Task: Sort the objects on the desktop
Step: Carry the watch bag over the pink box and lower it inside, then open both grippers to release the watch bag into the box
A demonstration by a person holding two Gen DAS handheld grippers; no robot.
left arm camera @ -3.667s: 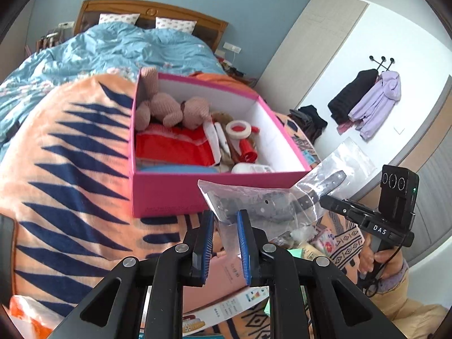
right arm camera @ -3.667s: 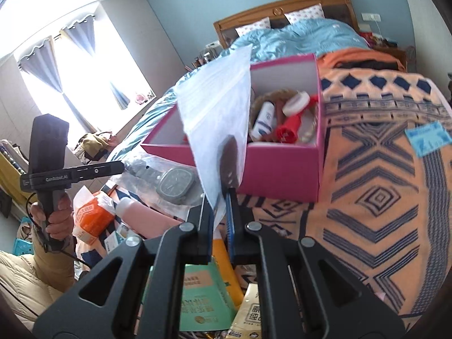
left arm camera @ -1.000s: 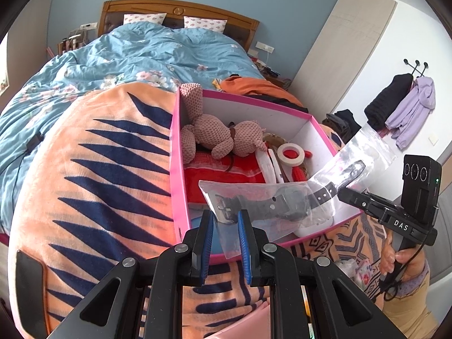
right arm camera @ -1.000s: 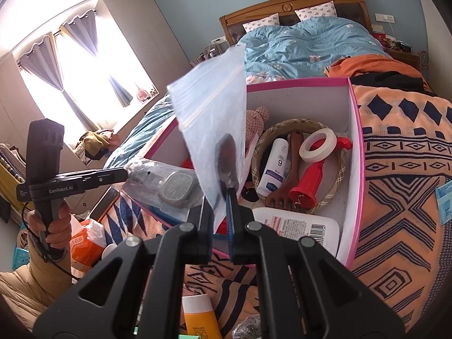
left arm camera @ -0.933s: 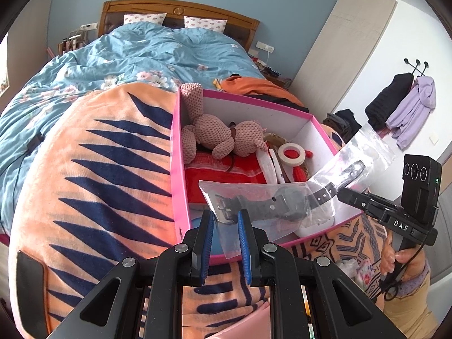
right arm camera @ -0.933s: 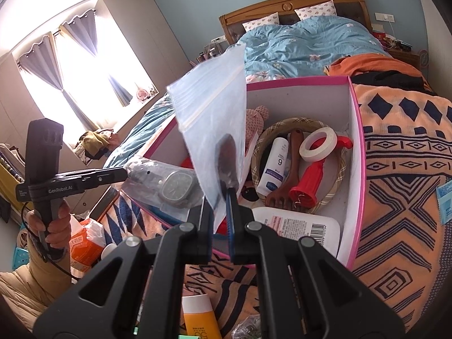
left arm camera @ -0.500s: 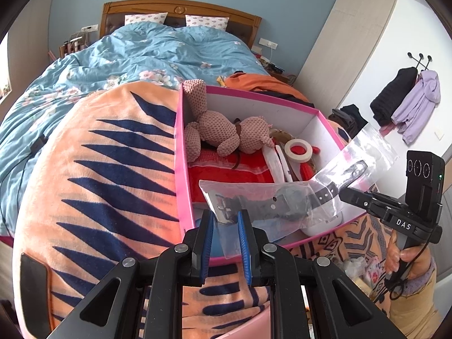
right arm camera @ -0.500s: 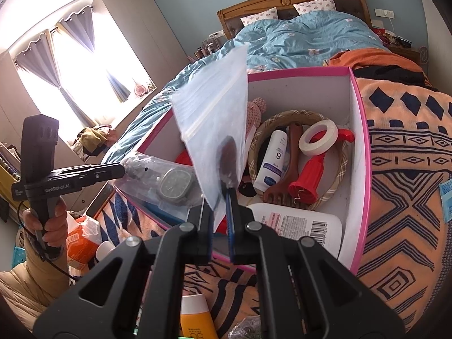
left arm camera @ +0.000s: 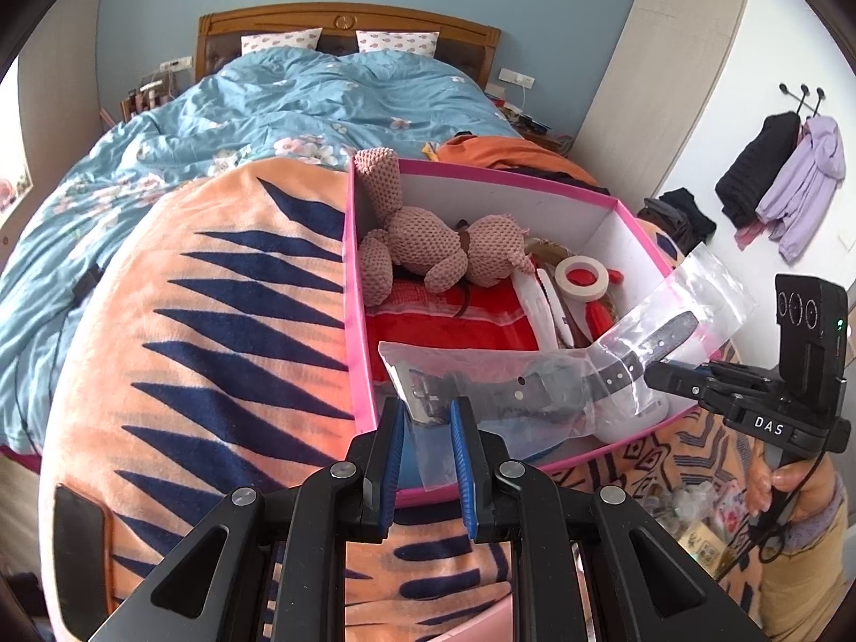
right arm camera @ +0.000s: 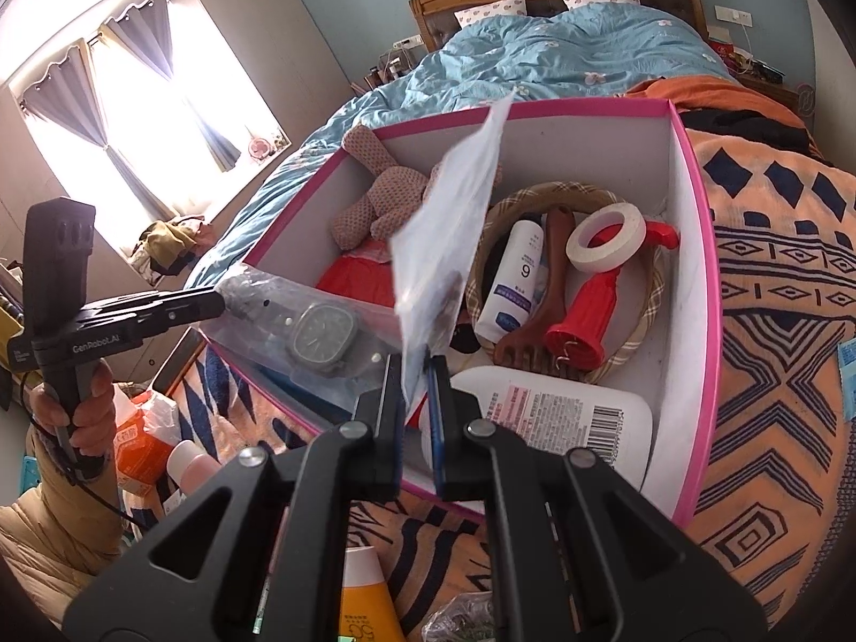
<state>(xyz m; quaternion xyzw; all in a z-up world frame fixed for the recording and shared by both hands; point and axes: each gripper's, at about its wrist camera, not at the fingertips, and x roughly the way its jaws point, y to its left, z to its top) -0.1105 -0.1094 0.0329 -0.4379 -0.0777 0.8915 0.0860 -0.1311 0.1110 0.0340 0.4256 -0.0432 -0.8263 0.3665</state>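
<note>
Bed blanket [left arm camera: 214, 321]; watch bag [left arm camera: 535, 380] now over pink box [left arm camera: 350, 321]; left gripper [left arm camera: 425, 417] jaws opening, bag still between them; right gripper [right arm camera: 414, 374] clamped on it; drop imminent

Our left hand-held gripper [left arm camera: 425, 430] points steeply down, its blue-padded jaws opening. At 3 o'clock our right hand-held gripper [left arm camera: 655, 374] is pinched nearly closed, our right hand [left arm camera: 792, 487] around its grip. Our left hand [right arm camera: 67, 406] holds its handle at 9 o'clock.
</note>
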